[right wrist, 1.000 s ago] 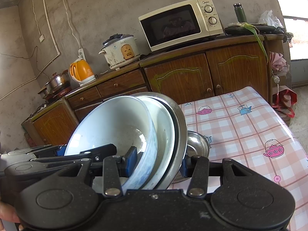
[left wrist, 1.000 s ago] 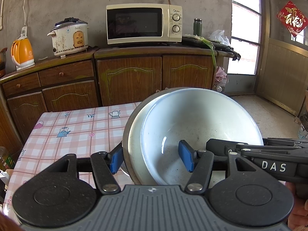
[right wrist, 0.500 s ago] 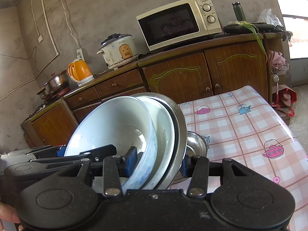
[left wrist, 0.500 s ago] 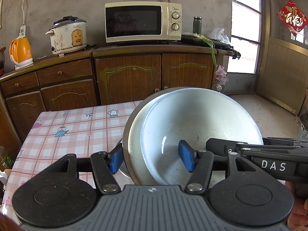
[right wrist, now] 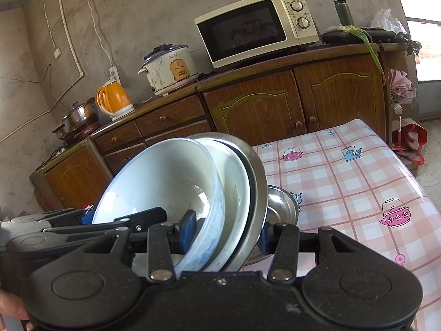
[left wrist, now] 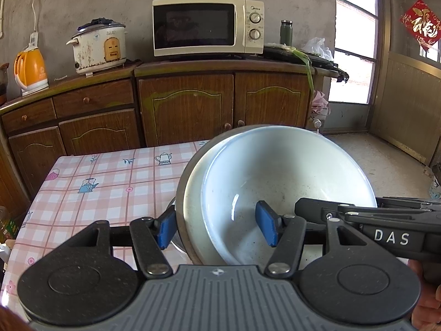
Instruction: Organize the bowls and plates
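The fingers (left wrist: 167,229) of the left gripper (left wrist: 216,229) are pinching the rim of a nested stack of dishes: one blue pad sits outside the metal plate (left wrist: 180,193) at lower centre of the left wrist view, the other inside the white bowl (left wrist: 289,171). The right gripper (right wrist: 224,231) clamps the same stack from the other side, with one pad inside the bowl and one behind the metal plate, low in the centre of the right wrist view. Between bowl and metal plate sits a second white dish (right wrist: 237,182), so three pieces are held together.

The stack is tipped up on edge and appears lifted clear of the worktop (left wrist: 110,182), which fills the middle left of the left view under a pink checked cloth. A small metal bowl (right wrist: 281,204) stands on the worktop just behind the stack, at centre of the right view.

I judge the step in hand to be carrying the gathered stack to its place, possibly onto or beside the small metal bowl. The next move calls for both hands travelling together at the same pace, levelling the stack before lowering it, and easing the grip only once it rests flat. Uneven motion could let the inner bowl slide out of the tilted pile.
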A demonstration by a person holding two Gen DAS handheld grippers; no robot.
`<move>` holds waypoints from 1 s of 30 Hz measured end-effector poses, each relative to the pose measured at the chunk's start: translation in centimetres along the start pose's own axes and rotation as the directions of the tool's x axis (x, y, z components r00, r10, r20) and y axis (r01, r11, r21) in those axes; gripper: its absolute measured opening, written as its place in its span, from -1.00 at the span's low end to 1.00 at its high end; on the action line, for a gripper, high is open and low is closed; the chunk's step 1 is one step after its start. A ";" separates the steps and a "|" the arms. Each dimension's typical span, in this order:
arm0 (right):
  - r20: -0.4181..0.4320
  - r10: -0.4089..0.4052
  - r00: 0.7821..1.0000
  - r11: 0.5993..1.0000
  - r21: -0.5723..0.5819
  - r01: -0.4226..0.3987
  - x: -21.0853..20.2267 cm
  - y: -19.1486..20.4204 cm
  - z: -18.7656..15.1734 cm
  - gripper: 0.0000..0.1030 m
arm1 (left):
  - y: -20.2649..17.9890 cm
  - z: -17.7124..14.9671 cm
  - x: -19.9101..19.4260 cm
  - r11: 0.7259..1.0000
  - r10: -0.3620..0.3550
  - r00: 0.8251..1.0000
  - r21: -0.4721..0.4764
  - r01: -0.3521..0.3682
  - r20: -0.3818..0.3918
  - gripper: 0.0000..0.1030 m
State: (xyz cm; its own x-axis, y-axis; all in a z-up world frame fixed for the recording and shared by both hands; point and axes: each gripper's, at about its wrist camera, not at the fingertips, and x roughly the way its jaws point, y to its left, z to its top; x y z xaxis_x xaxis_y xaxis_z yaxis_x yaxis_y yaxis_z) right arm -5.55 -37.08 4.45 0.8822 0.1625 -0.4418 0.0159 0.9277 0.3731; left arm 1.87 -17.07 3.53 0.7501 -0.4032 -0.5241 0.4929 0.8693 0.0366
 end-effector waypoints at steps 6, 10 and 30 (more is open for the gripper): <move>-0.005 0.009 1.000 1.000 -0.002 -0.009 0.6 0.0 0.1 0.05 | 0.1 0.1 0.3 1.000 0.009 1.000 -0.003 -0.009 -0.004 0.18; 0.001 0.015 1.000 1.000 0.002 -0.015 0.9 -0.2 0.2 0.05 | 0.0 0.1 0.5 1.000 0.012 1.000 0.001 -0.012 -0.001 0.18; -0.011 0.021 1.000 1.000 -0.003 -0.021 3.1 -0.9 0.9 0.05 | 0.3 0.1 2.5 1.000 0.018 1.000 -0.014 -0.019 -0.016 0.17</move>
State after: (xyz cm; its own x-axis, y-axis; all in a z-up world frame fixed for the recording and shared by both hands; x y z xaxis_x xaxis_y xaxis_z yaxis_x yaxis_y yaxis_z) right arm -2.39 -37.66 3.45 0.8772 0.1853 -0.4430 -0.0037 0.9251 0.3798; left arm 4.00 -17.84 2.33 0.7521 -0.3827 -0.5366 0.4725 0.8807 0.0341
